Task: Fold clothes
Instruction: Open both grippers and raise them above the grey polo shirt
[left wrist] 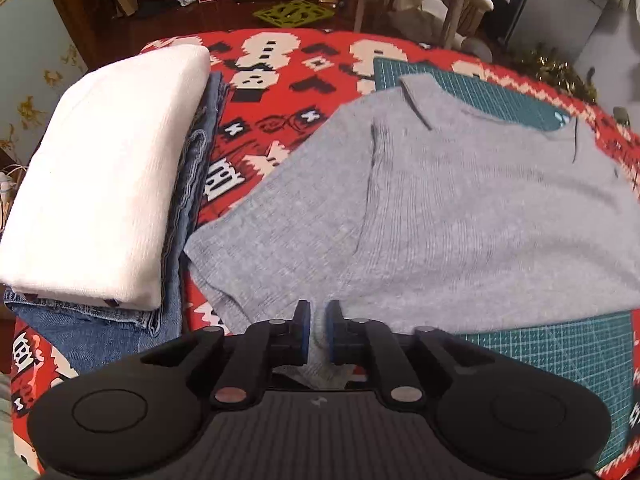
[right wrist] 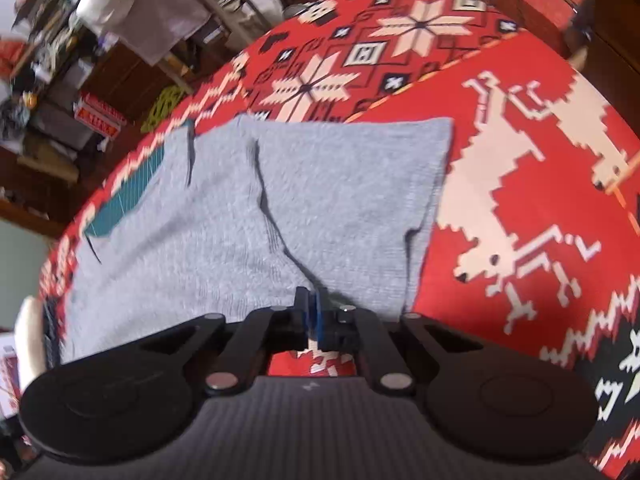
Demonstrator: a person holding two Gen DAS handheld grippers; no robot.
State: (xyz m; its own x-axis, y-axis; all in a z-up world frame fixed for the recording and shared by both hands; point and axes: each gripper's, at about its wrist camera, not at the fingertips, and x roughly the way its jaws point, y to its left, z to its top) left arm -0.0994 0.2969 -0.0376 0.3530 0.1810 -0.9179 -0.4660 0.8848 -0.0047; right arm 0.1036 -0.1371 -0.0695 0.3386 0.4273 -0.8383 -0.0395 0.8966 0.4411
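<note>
A grey collared knit shirt (left wrist: 460, 208) lies spread flat on a green cutting mat (left wrist: 560, 348), collar at the far side. My left gripper (left wrist: 317, 320) is at its near hem beside the left sleeve, pads close together with grey fabric pinched between them. In the right wrist view the same shirt (right wrist: 200, 232) stretches away to the left, and my right gripper (right wrist: 311, 312) is shut on its near edge by the other sleeve. Both grippers sit low over the cloth.
A folded white garment (left wrist: 104, 176) rests on folded blue jeans (left wrist: 92, 332) at the table's left side. A red patterned tablecloth (right wrist: 520, 200) covers the table, bare to the shirt's right. Chair legs (left wrist: 452, 12) and clutter stand beyond the far edge.
</note>
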